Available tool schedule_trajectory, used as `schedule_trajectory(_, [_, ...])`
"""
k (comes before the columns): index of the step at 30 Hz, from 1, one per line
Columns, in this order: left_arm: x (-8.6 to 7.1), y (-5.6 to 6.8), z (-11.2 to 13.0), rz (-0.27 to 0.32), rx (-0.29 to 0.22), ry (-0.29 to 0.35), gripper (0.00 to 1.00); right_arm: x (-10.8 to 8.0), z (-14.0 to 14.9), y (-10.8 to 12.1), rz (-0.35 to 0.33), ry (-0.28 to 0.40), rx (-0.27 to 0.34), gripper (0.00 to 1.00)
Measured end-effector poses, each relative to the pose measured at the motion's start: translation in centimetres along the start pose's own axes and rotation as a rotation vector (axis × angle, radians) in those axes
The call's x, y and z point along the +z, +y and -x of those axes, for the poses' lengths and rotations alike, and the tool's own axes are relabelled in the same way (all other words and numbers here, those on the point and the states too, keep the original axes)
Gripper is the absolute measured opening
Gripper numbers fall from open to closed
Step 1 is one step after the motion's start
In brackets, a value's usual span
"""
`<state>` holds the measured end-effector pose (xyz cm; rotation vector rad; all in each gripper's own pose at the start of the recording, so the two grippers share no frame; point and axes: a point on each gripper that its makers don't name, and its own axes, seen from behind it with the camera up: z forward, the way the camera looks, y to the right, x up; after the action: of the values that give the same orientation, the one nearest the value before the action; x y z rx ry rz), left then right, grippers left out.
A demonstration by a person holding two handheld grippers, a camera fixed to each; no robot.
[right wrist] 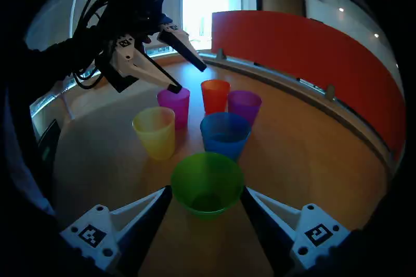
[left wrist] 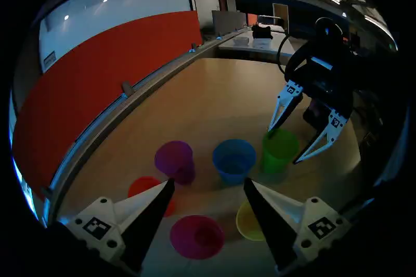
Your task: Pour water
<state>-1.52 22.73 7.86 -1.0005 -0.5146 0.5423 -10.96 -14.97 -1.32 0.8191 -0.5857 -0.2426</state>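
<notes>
1. Left gripper view: the left gripper [left wrist: 208, 182] has its fingers spread wide with nothing between them. They hang above a cluster of six cups on the wooden tabletop [left wrist: 218, 95].
2. Nearest are the magenta cup [left wrist: 197, 235] and the yellow cup [left wrist: 249, 221], with the red cup [left wrist: 144, 187] to the left. Behind them stand the purple cup [left wrist: 175, 160], the blue cup [left wrist: 234, 160] and the green cup [left wrist: 280, 149].
3. Farther off, the right gripper [left wrist: 285, 147] straddles the green cup, one finger on each side.
4. Right gripper view: the right gripper [right wrist: 205, 189] has its fingers wide apart, flanking the green cup [right wrist: 208, 183] at its rim. I cannot tell whether they touch it.
5. Beyond it stand the blue cup [right wrist: 225, 134], yellow cup [right wrist: 154, 131], magenta cup [right wrist: 174, 103], red cup [right wrist: 215, 95] and purple cup [right wrist: 244, 105], all upright.
6. The left gripper [right wrist: 190, 79] hovers with fingers parted, one tip over the magenta cup.
7. I cannot tell whether any cup holds water.
</notes>
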Motion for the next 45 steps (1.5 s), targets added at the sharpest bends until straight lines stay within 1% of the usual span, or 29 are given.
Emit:
schedule_trajectory(12, [1.1,0.0,0.2,0.007,0.000,-0.008,0.99,1.3,0.0,0.3,-0.001,0.000,-0.009,0.99])
schedule_trajectory(13, [1.1,0.1,0.2,0.008,0.000,-0.009,1.00,1.4,0.1,0.4,0.001,-0.001,-0.011,0.99])
schedule_trajectory(15, [1.3,0.1,0.3,0.010,-0.001,-0.010,0.99,1.5,0.2,0.6,0.007,-0.001,-0.012,0.92])
schedule_trajectory(17, [1.4,0.1,0.3,0.011,0.000,-0.012,1.00,1.6,0.3,0.8,0.015,-0.002,-0.011,0.90])
schedule_trajectory(22, [1.6,0.2,0.2,0.018,0.005,-0.014,0.99,1.4,0.3,0.9,0.015,0.004,-0.005,0.89])
schedule_trajectory(26, [1.8,0.5,0.0,0.027,0.011,-0.017,0.99,1.0,0.1,0.9,0.012,0.012,-0.005,0.89])
schedule_trajectory(32, [2.2,1.1,0.0,0.041,0.021,-0.032,0.99,0.0,-0.8,1.3,0.027,0.034,-0.017,0.89])
schedule_trajectory(38, [2.8,1.9,0.1,0.060,0.021,-0.050,0.99,-1.5,-1.6,2.2,0.062,0.061,-0.024,0.89])
schedule_trajectory(45, [3.6,2.7,0.6,0.072,0.014,-0.068,0.99,-3.1,-2.1,3.7,0.103,0.084,-0.013,0.89])
